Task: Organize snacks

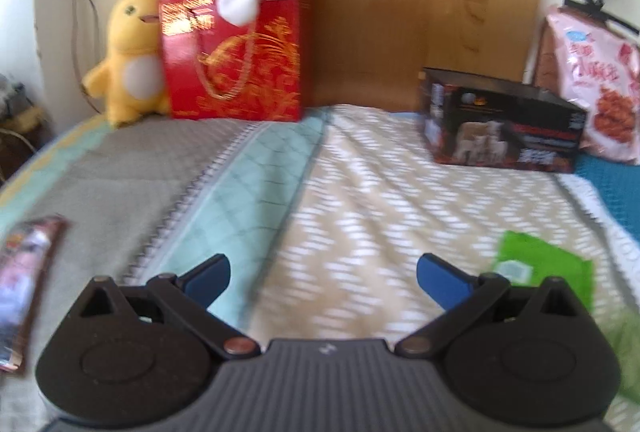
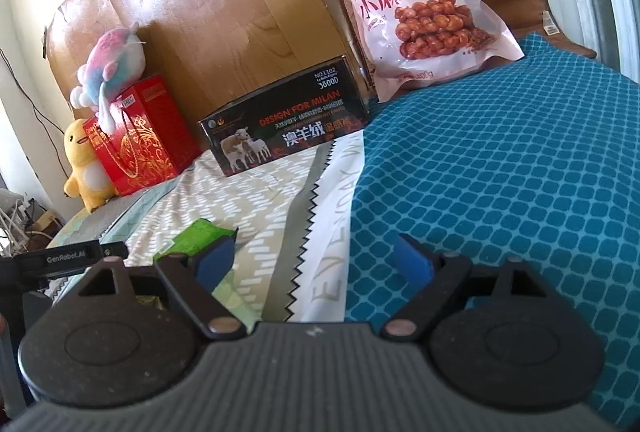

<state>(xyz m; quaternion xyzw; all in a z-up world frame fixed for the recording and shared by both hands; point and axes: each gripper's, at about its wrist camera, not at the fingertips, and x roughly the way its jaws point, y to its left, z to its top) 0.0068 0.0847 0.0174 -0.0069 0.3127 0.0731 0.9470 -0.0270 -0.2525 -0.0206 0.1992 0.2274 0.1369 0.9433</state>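
Quilted bedspread (image 1: pixel 380 168) lies under me; far off, a black box (image 2: pixel 284 128) sits left of the pink snack bag (image 2: pixel 424 16). Nearer, a green packet (image 1: pixel 544 264) lies right of my left gripper (image 1: pixel 323 274). My right gripper (image 2: pixel 314 258) hovers; both sets of fingers spread apart, empty.
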